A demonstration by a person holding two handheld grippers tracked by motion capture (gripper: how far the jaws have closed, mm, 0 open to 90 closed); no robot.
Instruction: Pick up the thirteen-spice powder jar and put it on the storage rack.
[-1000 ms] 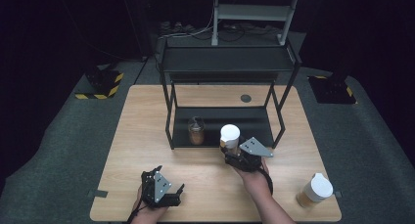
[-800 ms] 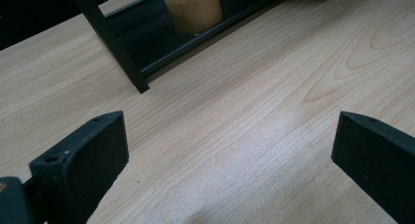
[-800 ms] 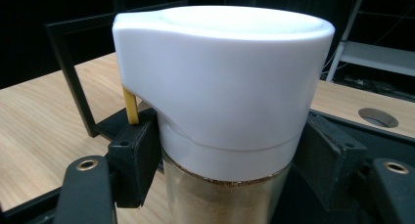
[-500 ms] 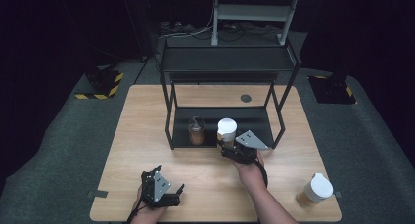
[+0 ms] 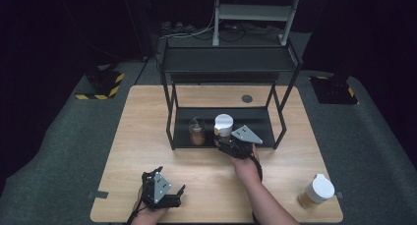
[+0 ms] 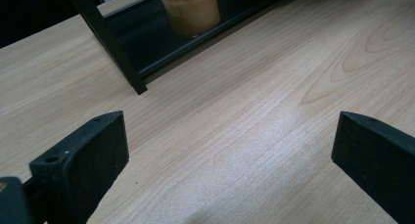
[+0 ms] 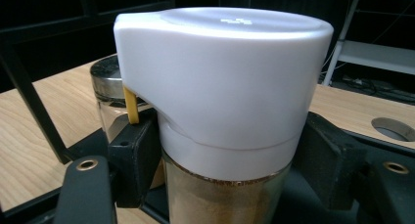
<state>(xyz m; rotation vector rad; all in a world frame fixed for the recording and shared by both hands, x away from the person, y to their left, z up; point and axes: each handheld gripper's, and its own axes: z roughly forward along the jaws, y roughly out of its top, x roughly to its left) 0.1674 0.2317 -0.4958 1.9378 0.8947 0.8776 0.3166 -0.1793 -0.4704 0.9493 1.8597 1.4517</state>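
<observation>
My right gripper [image 5: 225,141] is shut on a white-lidded jar [image 5: 223,125] of brown powder, holding it upright at the front edge of the black rack's lower shelf [image 5: 255,118]. The right gripper view shows the jar [image 7: 220,87] close up, clamped between both black pads [image 7: 137,155]. A smaller glass jar [image 5: 197,132] with a metal lid stands on that shelf just left of it. My left gripper [image 5: 169,198] rests open near the table's front edge. Between its wide-apart fingers [image 6: 83,160] there is bare wood, and the small jar [image 6: 192,10] shows far ahead.
A second white-lidded jar [image 5: 316,191] stands at the table's front right corner. The black two-tier rack [image 5: 228,63] takes up the table's far middle, with thin legs [image 5: 170,122] at its corners. A round hole [image 5: 247,98] sits in the table behind the rack.
My right gripper has carried the white-lidded jar away from me and slightly left, up to the lower shelf beside the small jar. The left gripper has stayed put.
</observation>
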